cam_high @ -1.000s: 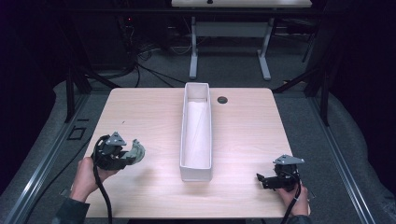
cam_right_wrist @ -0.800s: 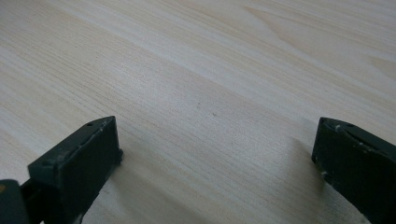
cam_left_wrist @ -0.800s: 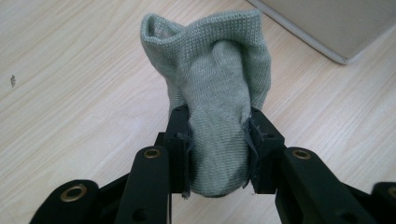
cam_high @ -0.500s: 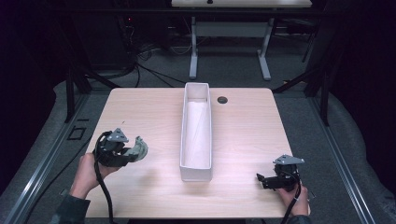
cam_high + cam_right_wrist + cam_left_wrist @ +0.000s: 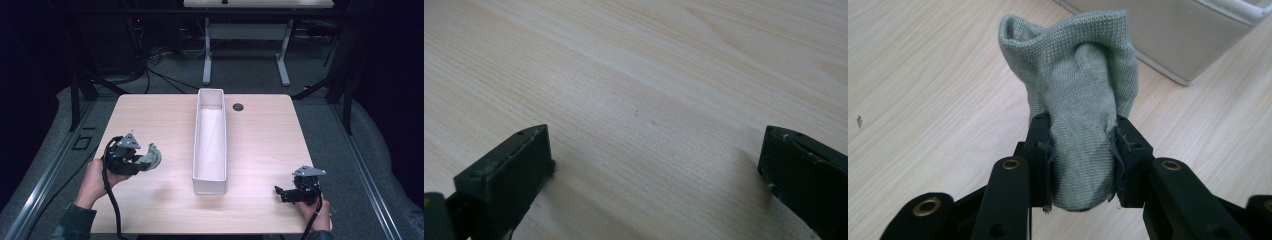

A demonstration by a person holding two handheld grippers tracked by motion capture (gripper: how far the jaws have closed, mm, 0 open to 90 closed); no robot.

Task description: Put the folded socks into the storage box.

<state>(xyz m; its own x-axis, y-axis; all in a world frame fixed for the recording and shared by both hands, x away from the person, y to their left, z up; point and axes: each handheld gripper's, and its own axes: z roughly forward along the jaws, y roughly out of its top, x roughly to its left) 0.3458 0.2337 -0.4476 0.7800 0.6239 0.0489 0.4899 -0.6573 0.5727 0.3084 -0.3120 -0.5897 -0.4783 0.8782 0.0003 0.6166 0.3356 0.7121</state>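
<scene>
- Left gripper view gave us the closest look at the sock point(image 5: 1078, 95): a grey-green knit with a fine, even weave, bunched into soft folds, its open cuff curling at the top.
- We saw our left tool point(image 5: 1080, 165) clamped on the sock's lower part, the fabric squeezed between the two black jaws and bulging out below them.
- In the high view the sock point(image 5: 150, 159) hung from the left tool point(image 5: 142, 162) above the left side of the desk point(image 5: 260, 135), well apart from the long white bin point(image 5: 210, 145) that stood along the middle.
- Our right tool point(image 5: 281, 194) sat low at the near right corner of the desk, and in the right gripper view its jaws stood wide apart over bare wood.
- A small dark round hole point(image 5: 238, 107) sat just right of the bin's far end.
</scene>
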